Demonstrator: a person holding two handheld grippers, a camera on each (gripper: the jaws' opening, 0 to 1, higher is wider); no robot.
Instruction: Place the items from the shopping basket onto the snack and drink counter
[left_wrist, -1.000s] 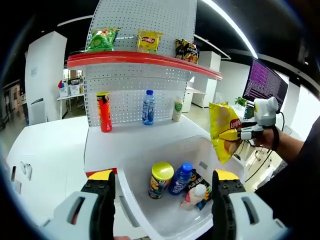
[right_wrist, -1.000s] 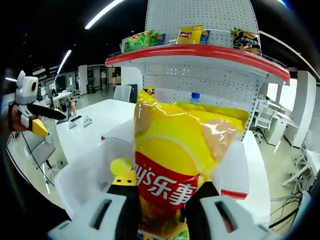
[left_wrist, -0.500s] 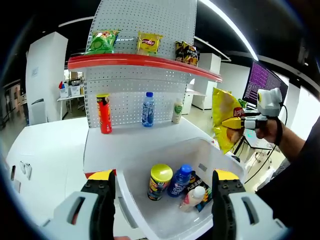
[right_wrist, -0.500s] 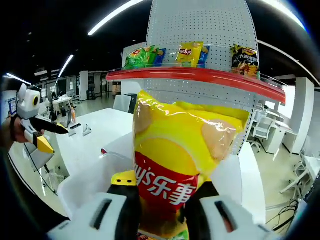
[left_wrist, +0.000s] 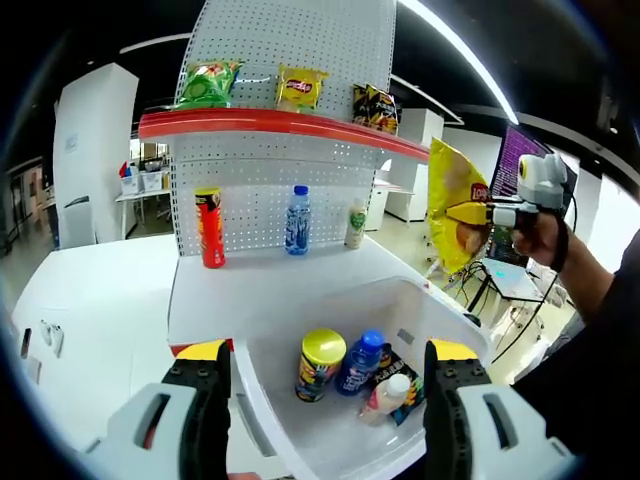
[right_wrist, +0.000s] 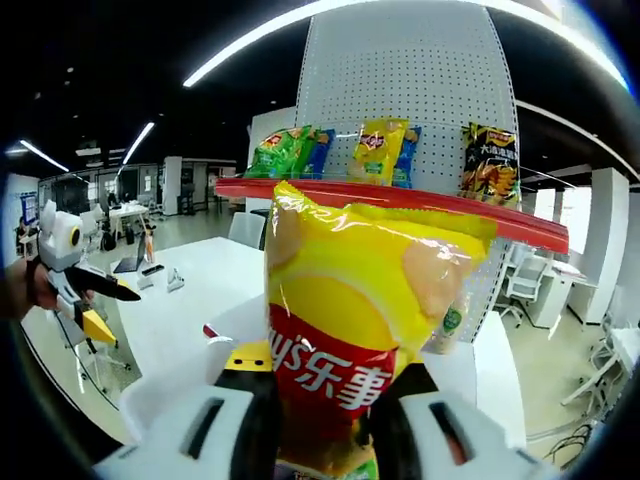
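Up beside the red shelf (left_wrist: 285, 122) my right claw (right_wrist: 322, 425) grips the yellow chip bag (right_wrist: 365, 320), which hides its tips, while my left claw (left_wrist: 322, 365) hangs wide over the basket (left_wrist: 420, 310).

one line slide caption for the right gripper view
Right gripper clamps a yellow chip bag raised before the red snack shelf.

yellow chip bag (right_wrist: 360, 330) hides the shelf's middle; its bottom is cut off by the edge.
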